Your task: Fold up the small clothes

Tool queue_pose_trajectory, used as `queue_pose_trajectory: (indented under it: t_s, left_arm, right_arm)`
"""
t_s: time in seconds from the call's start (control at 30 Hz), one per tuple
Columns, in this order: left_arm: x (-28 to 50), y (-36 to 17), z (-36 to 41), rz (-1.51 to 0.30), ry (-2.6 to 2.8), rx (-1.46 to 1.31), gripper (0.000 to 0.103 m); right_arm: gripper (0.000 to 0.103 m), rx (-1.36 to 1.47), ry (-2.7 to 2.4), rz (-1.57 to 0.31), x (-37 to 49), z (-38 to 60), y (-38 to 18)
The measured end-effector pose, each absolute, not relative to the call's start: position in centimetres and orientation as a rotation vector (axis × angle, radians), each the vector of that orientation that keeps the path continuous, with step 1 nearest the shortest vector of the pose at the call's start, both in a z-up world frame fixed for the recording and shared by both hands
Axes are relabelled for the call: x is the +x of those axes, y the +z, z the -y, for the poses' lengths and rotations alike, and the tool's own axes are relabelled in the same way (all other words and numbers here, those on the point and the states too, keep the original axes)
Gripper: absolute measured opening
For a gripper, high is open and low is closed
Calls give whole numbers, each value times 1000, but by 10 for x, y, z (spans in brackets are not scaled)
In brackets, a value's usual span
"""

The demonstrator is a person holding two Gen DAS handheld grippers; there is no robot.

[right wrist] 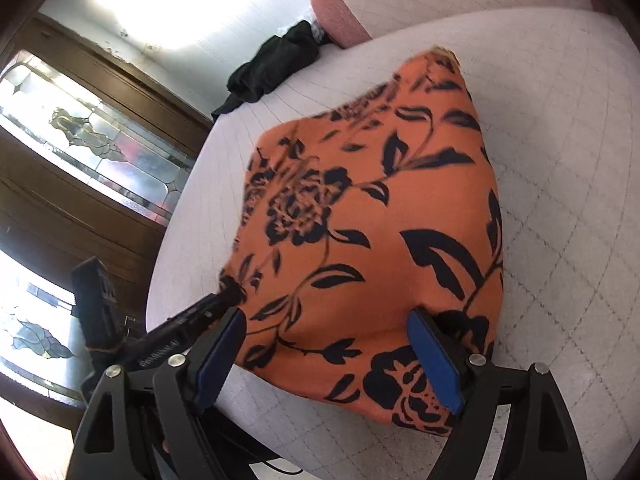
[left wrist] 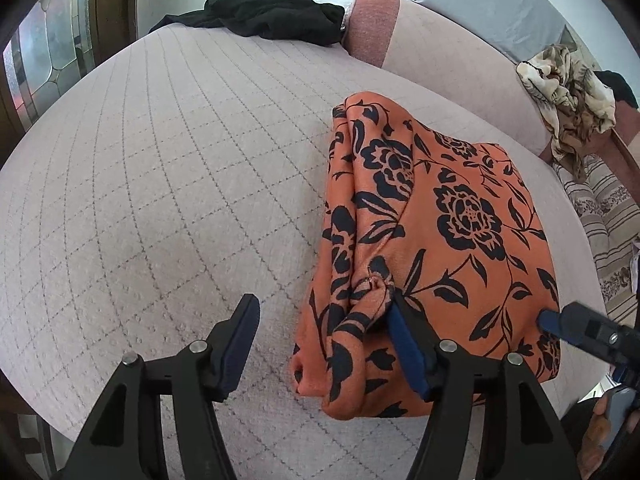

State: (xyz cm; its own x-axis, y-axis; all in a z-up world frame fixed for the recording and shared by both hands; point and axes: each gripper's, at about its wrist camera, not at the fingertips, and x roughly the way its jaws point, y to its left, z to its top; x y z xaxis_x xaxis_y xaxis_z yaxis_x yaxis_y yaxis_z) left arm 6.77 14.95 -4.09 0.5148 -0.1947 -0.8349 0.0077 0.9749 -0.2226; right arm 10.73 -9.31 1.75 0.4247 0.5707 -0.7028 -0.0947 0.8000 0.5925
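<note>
With both our left tool (left wrist: 320, 344) and right tool (right wrist: 328, 356) released over the folded orange floral garment (left wrist: 436, 240) near the bed's (left wrist: 160, 160) front edge, we should press its bunched left fold flat before regrasping.

Daylight's pretty strong: the wall (right wrist: 176, 4) far beyond the right gripper's jaws is blown out to white glare. The orange floral garment (right wrist: 372, 216) looks motion-smeared ahead of those jaws, while the left view stays sharp. Heavy fisheye bending, dark corners in both.
</note>
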Motion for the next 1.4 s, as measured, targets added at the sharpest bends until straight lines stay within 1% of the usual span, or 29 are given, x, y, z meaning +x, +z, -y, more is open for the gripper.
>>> queue_pose_trajectory:
  t_s: [0.13,0.17,0.2,0.27,0.33,0.4,0.47,0.53,0.63,0.7,0.77,0.8,0.83,0.87,0.9,0.93,1.03,1.1,1.2,1.3,1.37,1.4]
  left_arm:
    - [68,-43,-152,-1026,-125,-214,70]
    - [68,-43,-153,-1027,-125,-217,71]
    - [69,-43,-154,-1028,-128,-222,71]
    - [68,-40,-156,-1028,-148,-248,71]
    - [66,-26,-163,-984,-165,-277,72]
    - [69,-13,-170,-944,-181,-308,74]
    - [81,-7,-177,-941,-235,-323,77]
    - [103,-11,-190,-968,-280,-312,81]
    - [133,-39,-199,-1081,-306,-300,82]
    - [145,-61,-195,-1159,-343,-309,82]
    - [143,-66,-192,-1151,-345,-314,82]
    - [142,-64,-189,-1148,-352,-301,78]
    - [142,-64,-187,-1151,-370,-300,53]
    - [143,-66,-184,-1169,-403,-320,45]
    - [143,-63,-182,-1156,-392,-319,40]
    - [141,-59,-179,-1142,-390,-299,36]
    - [136,-40,-170,-1092,-397,-311,30]
    - [135,-23,-157,-1040,-417,-327,30]
    - [136,0,-132,-979,-436,-307,30]
    - [143,-1,-109,-995,-442,-283,32]
    - [147,-15,-95,-1039,-416,-237,38]
    - [149,-29,-86,-1080,-398,-200,39]
  right_arm:
    - [85,509,463,-990,125,93,40]
    - [86,522,454,-991,133,94,38]
    - [89,546,442,-1008,143,96,30]
    - [90,619,403,-1098,159,103,6]
    - [90,672,425,-1036,154,108,17]
    - [90,630,441,-943,143,115,37]
    - [90,587,403,-902,136,126,43]
    - [90,600,348,-922,139,142,33]
    - [90,720,332,-993,150,158,1]
    - [90,728,343,-1027,159,155,-16]
    - [88,748,370,-1065,166,147,-31]
    - [74,739,393,-1075,167,139,-35]
    - [51,702,414,-1092,168,130,-36]
    - [48,676,421,-1114,170,124,-39]
    - [39,663,433,-1120,173,120,-37]
    - [35,622,434,-1110,173,116,-30]
    - [33,526,469,-1036,170,111,5]
    - [33,493,468,-971,169,118,32]
    - [33,488,454,-914,166,140,52]
    - [33,537,419,-910,169,172,42]
    - [35,576,388,-946,172,190,21]
    - [40,601,343,-975,171,199,4]
